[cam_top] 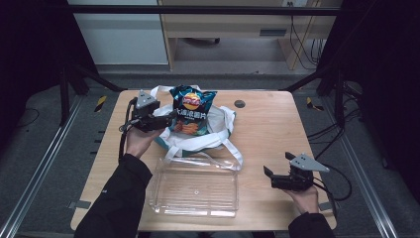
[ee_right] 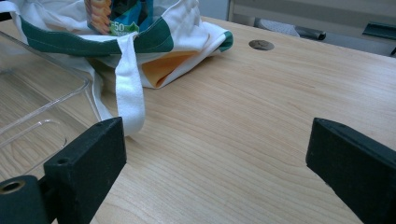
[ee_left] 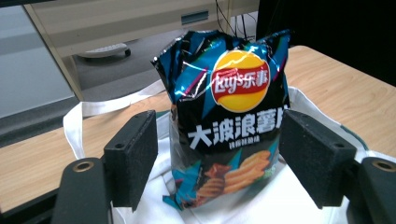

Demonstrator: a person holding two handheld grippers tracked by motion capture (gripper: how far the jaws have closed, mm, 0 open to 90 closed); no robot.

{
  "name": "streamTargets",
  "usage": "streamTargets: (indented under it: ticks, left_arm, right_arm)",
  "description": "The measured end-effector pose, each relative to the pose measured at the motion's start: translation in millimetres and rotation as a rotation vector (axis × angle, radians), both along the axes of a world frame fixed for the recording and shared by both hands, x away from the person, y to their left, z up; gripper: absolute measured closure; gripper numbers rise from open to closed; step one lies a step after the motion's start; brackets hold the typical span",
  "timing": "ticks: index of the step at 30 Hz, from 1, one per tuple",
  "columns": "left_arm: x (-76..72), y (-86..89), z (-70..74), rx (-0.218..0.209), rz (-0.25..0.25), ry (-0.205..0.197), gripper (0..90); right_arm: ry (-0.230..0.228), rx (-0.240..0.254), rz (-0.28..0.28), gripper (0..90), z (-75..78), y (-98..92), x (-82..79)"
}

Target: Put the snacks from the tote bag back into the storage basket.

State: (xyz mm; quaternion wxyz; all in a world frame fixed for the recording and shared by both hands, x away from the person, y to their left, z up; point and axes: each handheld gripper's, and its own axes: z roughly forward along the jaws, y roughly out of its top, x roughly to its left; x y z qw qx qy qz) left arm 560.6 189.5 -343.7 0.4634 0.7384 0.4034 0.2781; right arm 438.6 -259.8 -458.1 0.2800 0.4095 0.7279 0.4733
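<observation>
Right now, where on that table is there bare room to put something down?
Bare wood lies right of the white tote bag, between the round hole and the right gripper. The left side is crowded: chip bag, left gripper and clear tray sit close together.

A clear plastic tray (cam_top: 195, 191) lies on the wooden desk (cam_top: 267, 129) at its near edge, touching the strap of the cloth bag beside it. A small round grey cap (cam_top: 239, 103) sits in the desk top toward the far side. Beyond the desk stands a pale wooden cabinet (cam_top: 223, 25) with cables (cam_top: 302, 44) hanging at its right end, and a white panel (cam_top: 119, 37) to its left. Metal rails (cam_top: 44, 163) run along the grey floor (cam_top: 29, 134) on both sides. Yellow-and-black tape (cam_top: 100, 103) marks the floor at the left.
</observation>
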Motion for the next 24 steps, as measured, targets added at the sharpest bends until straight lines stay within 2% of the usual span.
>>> streamTargets:
  ticks: [19, 24]
  left_arm:
    - [27.6, -12.6, -0.5, 0.031, 0.027, 0.003, 28.7]
    - [33.6, -14.3, 0.7, 0.013, 0.04, 0.002, 29.1]
  right_arm:
    - [0.005, 0.002, 0.0, 5.3, -0.9, 1.1, 0.9]
    - [0.003, 0.001, -0.002, 5.3, -0.8, 0.9, 0.8]
